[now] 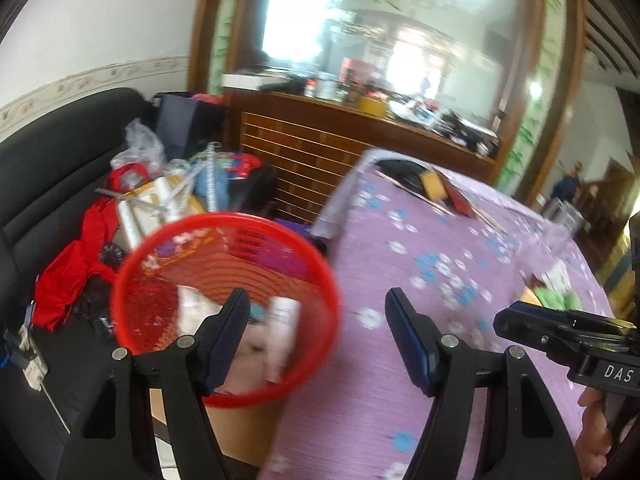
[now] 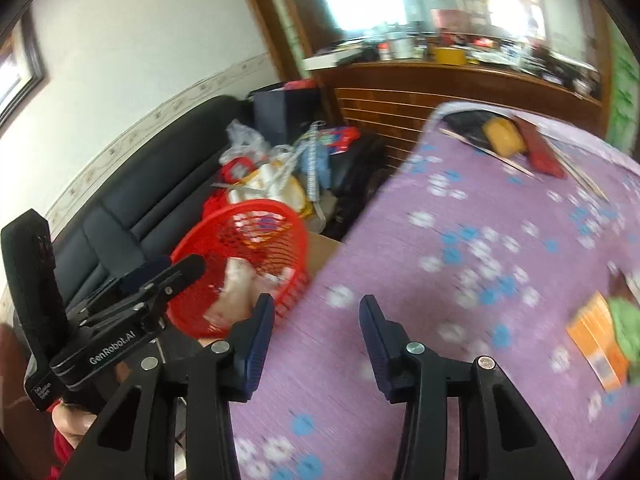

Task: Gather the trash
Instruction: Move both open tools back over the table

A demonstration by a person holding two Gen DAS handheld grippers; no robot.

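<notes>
A red plastic basket [image 1: 160, 280] stands beside the table's left edge and holds white wrappers [image 1: 280, 320] and crumpled paper. My left gripper [image 1: 316, 300] hangs open over the basket's right rim and the purple flowered tablecloth [image 1: 400, 248], with nothing between its fingers. In the right wrist view my right gripper [image 2: 316, 304] is open and empty over the cloth [image 2: 460, 208], next to the basket [image 2: 276, 216]. An orange packet [image 2: 592, 340] with a green wad [image 2: 628, 324] on it lies at the table's right. Each gripper shows in the other's view: the right gripper [image 1: 508, 320], the left gripper [image 2: 180, 272].
A black sofa [image 1: 52, 168] on the left is heaped with bags, red cloth and clutter [image 1: 160, 192]. A cardboard box [image 1: 240, 428] sits under the basket. At the table's far end lie a yellow block [image 2: 502, 136], a red book [image 2: 540, 152] and thin sticks. A wooden cabinet [image 1: 312, 152] stands behind.
</notes>
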